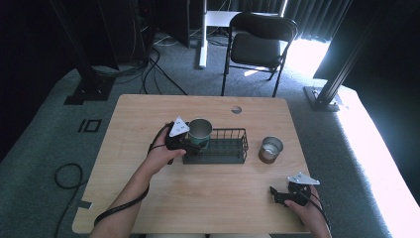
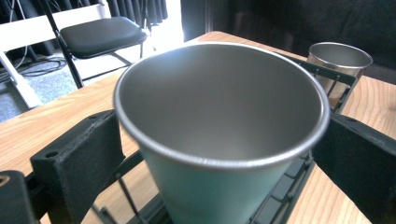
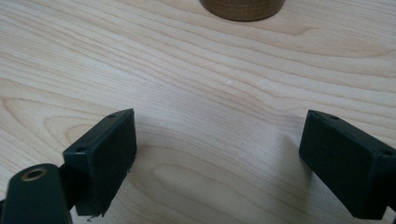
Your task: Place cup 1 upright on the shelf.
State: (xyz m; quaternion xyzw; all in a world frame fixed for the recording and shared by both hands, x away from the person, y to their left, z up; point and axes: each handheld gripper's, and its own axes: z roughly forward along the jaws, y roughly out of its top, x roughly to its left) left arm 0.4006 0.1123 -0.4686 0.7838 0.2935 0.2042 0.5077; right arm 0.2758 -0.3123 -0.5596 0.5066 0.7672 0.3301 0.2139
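Wooden surface (image 1: pixel 208 193): teal cup (image 1: pixel 200 132) being set at the left end of the black wire rack (image 1: pixel 233 147).
Left hand-held gripper (image 1: pixel 190 139) clasps the cup's sides, cup upright over the rack; judged a placing step, next calling for lowering and release. Right hand-held gripper (image 3: pixel 219 154) rests idle, jaws spread, short of the brown cup (image 1: pixel 271 148).

Around the right tongs (image 1: pixel 280 194) the bench (image 1: pixel 208 198) lies bare, with open wood ahead up to the brown cup (image 1: pixel 271 149). That cup stands just beside the wire rack (image 1: pixel 233 148), so the gap between them is narrow. The left tongs (image 1: pixel 185 142) and teal cup (image 1: pixel 200 133) crowd the rack's left end; its right part is open.
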